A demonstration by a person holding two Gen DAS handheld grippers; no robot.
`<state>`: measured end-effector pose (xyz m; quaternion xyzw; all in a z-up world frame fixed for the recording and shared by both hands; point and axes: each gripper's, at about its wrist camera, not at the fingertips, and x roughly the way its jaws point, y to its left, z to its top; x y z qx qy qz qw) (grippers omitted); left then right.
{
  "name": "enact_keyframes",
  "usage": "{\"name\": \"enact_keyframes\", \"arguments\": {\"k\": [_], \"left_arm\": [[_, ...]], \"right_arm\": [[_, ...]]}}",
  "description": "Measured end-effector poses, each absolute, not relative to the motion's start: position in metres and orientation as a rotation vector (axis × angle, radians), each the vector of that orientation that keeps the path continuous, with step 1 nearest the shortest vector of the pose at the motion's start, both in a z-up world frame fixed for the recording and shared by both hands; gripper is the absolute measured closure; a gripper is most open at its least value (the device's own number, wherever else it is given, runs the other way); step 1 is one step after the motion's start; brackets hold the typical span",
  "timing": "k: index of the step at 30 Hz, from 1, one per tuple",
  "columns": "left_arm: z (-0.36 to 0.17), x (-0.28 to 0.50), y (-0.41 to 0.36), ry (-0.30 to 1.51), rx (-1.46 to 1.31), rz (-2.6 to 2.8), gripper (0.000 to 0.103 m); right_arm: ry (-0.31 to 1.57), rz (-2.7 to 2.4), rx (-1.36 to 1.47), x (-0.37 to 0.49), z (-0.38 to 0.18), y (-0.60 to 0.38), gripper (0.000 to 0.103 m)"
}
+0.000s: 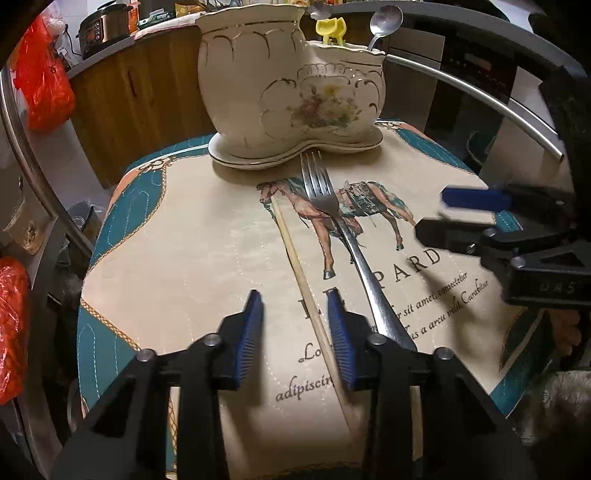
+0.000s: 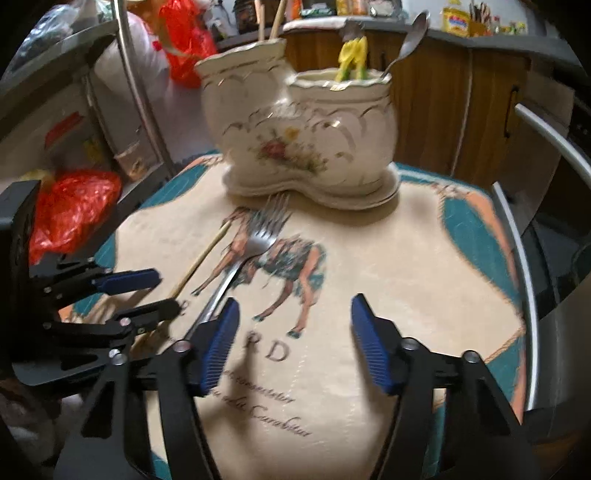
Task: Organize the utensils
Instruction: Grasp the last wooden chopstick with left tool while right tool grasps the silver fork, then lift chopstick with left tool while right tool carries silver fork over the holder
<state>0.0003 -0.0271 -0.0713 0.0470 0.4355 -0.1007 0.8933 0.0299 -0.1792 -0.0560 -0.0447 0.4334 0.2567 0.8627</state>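
cream ceramic, trimmed in gold and painted with flowers, makes up the two-compartment utensil holder (image 1: pixel 291 85) that stands on its matching saucer at the far edge of the placemat (image 1: pixel 177 258), a beige mat with teal corners and a printed horse. a spoon (image 1: pixel 384 22) and a yellow-handled utensil (image 1: pixel 330 29) stick up from the lower compartment; in the right wrist view two wooden sticks (image 2: pixel 269 22) rise from the taller one. a steel fork (image 1: pixel 332 221) lies across the horse at the middle of the mat, tines toward the saucer and nearly touching it, handle running back to the near edge. just beside it, on its left, lies a single wooden chopstick (image 1: pixel 295 258), roughly parallel. the left gripper (image 1: pixel 295 321) is low over the near part of the mat, its blue pads partly closed with the chopstick between them but not pressed. the right gripper (image 2: pixel 291 332) has its jaws released and apart, nothing between them; its left pad sits just over the fork handle.
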Motion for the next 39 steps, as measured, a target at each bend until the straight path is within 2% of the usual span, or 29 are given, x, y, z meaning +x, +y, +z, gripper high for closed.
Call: {"name": "enact_keyframes", "arguments": {"k": [1,2,12,17,19,20,27,39], "left_arm": [[-0.071,0.0,-0.026,0.901,0.099,-0.21,0.095],[-0.071,0.0,-0.026,0.901,0.1,-0.209,0.098],[-0.066,-0.005,0.0,0.867,-0.005,-0.194,0.098],[-0.06,-0.006,0.006,0.847,-0.026,-0.188,0.098],[-0.059,-0.006,0.007,0.841,-0.028,-0.192,0.098],[-0.058,-0.007,0.008,0.839,-0.03,-0.193,0.098],[-0.056,-0.008,0.014,0.829,-0.046,-0.194,0.098],[-0.052,-0.008,0.006,0.81,-0.07,-0.237,0.098]], "right_arm": [[0.92,0.544,-0.094,0.03,-0.057,-0.177,0.05],[0.93,0.553,-0.095,0.031,-0.058,-0.173,0.054],[0.983,0.61,-0.126,0.037,-0.063,-0.133,0.066],[1.01,0.583,-0.136,0.048,-0.068,-0.116,0.067],[0.982,0.549,-0.176,0.048,-0.069,-0.11,0.075],[0.978,0.537,-0.179,0.047,-0.069,-0.111,0.085],[0.992,0.541,-0.168,0.043,-0.066,-0.129,0.097],[0.935,0.567,-0.176,0.023,-0.046,-0.183,0.097]]}}
